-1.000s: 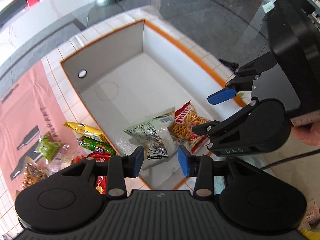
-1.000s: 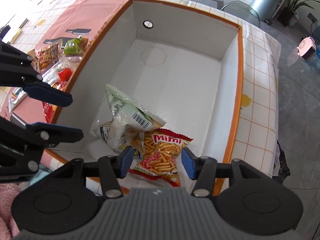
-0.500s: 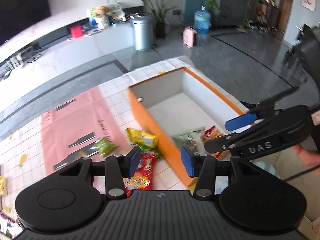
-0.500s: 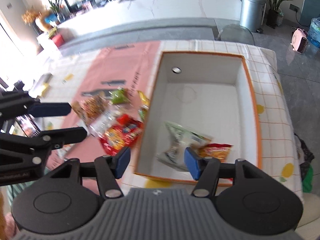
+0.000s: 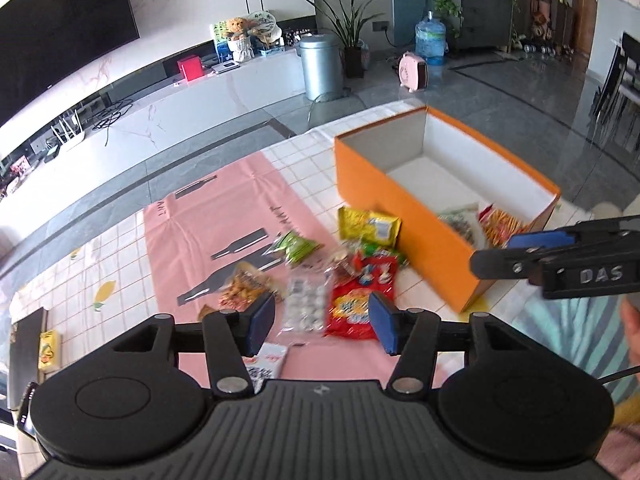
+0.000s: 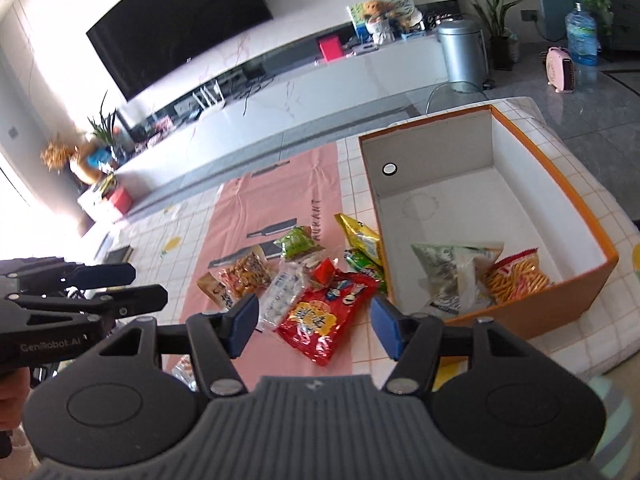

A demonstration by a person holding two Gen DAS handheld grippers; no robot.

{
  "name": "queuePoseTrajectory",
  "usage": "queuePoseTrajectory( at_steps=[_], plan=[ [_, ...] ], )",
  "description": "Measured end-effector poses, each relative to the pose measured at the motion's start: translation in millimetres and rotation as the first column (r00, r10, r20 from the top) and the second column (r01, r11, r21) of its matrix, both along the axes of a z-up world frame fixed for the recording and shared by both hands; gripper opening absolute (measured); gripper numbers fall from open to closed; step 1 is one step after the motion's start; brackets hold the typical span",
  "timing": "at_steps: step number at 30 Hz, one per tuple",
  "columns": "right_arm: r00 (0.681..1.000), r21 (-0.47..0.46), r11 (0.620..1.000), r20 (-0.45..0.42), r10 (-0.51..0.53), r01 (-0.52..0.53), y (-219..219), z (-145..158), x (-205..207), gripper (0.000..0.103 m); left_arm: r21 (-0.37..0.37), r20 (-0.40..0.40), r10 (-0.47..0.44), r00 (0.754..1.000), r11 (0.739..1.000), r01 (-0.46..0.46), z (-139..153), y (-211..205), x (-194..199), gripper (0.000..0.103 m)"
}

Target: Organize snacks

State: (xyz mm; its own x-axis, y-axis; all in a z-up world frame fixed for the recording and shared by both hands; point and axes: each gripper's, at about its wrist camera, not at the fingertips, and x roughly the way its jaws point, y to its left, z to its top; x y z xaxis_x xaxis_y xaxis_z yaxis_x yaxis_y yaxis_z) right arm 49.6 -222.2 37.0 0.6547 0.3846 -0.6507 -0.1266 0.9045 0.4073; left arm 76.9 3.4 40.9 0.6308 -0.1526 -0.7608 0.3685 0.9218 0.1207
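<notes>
An orange box (image 5: 404,216) (image 6: 560,304) with white inner walls stands on the table and holds a pale green bag (image 6: 452,276) and a red-and-yellow stick-snack bag (image 6: 516,276). Left of it lies a pile of snacks: a red bag (image 5: 360,300) (image 6: 324,316), a clear bag of white candies (image 5: 306,304), a yellow bag (image 5: 370,226), a green bag (image 5: 298,246) and a brown nut bag (image 6: 246,270). My left gripper (image 5: 322,322) hangs above the pile, its jaws opening with nothing between them. My right gripper (image 6: 314,326) is above the red bag, jaws opening and empty.
A pink mat (image 5: 224,216) with bottle prints covers the checked tablecloth (image 6: 580,184). A dark flat object (image 5: 26,344) and a small yellow pack (image 5: 50,350) lie at the table's left end. A person's striped sleeve (image 5: 560,332) is at the right. A small white packet (image 5: 268,362) lies near me.
Both grippers have drawn back out of the box and swung left over the snack pile. Their jaws stand wider than before. The two bags stay lying in the box.
</notes>
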Motion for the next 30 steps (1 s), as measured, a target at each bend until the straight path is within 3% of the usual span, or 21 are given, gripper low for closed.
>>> queuePoseTrajectory(
  at_steps=[10,20,30],
  plan=[
    [0.994,-0.013,0.994,0.035,-0.106,0.106,42,-30,-13,0.071,0.126,-0.086,-0.061,0.994,0.989,0.071,-49,44,-3,0.075],
    [0.993,-0.093,0.992,-0.075,-0.089,0.081,79,-80,18,0.075,0.056,-0.210,-0.041,0.977,0.997,0.054,-96,91,18,0.076],
    [0.983,-0.172,0.982,-0.146,-0.108,0.082,100,-111,59,0.081,0.072,-0.328,-0.044,0.944,0.995,0.071,-141,97,50,0.076]
  ],
)
